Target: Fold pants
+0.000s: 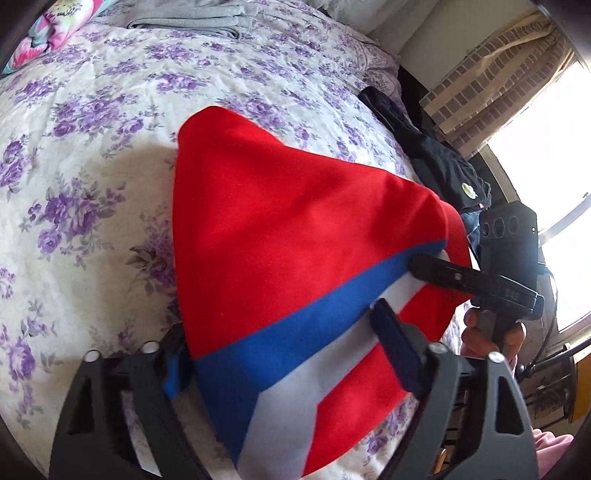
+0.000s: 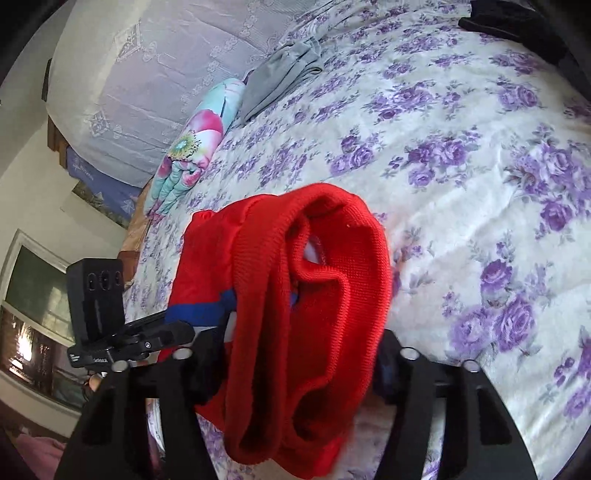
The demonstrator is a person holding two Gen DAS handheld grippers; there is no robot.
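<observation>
The red pants (image 1: 288, 221) with a blue and white side stripe hang stretched above the floral bed, held by both grippers. My left gripper (image 1: 280, 347) is shut on the striped edge of the pants near the camera. My right gripper (image 2: 295, 362) is shut on the bunched red ribbed waistband (image 2: 314, 295). In the left wrist view the right gripper (image 1: 424, 264) pinches the far right corner of the cloth. In the right wrist view the left gripper (image 2: 173, 325) grips the blue stripe at the left.
The bed (image 1: 92, 184) has a white cover with purple flowers. Folded grey clothes (image 1: 192, 18) and a colourful pillow (image 2: 192, 147) lie at its head. A dark garment (image 1: 436, 155) lies at the bed's right edge by a window with brick-pattern curtain (image 1: 491, 74).
</observation>
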